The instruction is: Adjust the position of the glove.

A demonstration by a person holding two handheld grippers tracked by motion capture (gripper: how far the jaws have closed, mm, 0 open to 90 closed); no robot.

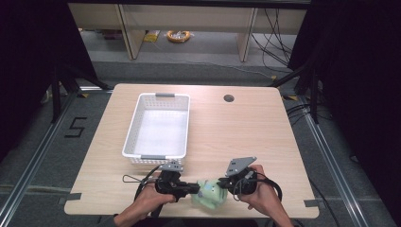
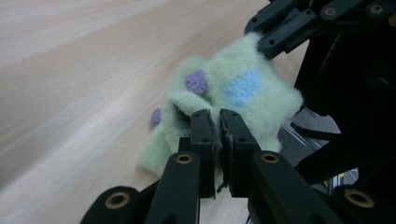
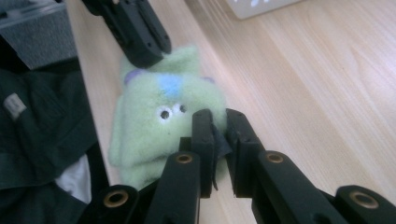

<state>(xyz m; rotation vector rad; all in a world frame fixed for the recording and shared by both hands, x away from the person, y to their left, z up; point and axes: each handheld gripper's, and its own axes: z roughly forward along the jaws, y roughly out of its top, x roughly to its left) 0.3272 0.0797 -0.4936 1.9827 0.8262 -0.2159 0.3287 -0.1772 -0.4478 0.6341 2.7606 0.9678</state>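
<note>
Black jaws of our left gripper (image 2: 219, 122) pinch a fold of the green toy (image 2: 224, 100), nearly meeting on the fleece. Our right gripper (image 3: 218, 122) clamps the toy's other edge just as tightly, beside its two white eyes. We see the toy (image 1: 210, 193) hanging between both grippers at the bottom centre of the high view, over the table's (image 1: 246, 137) near edge. Above and left of it sits a white basket (image 1: 158, 128).
</note>
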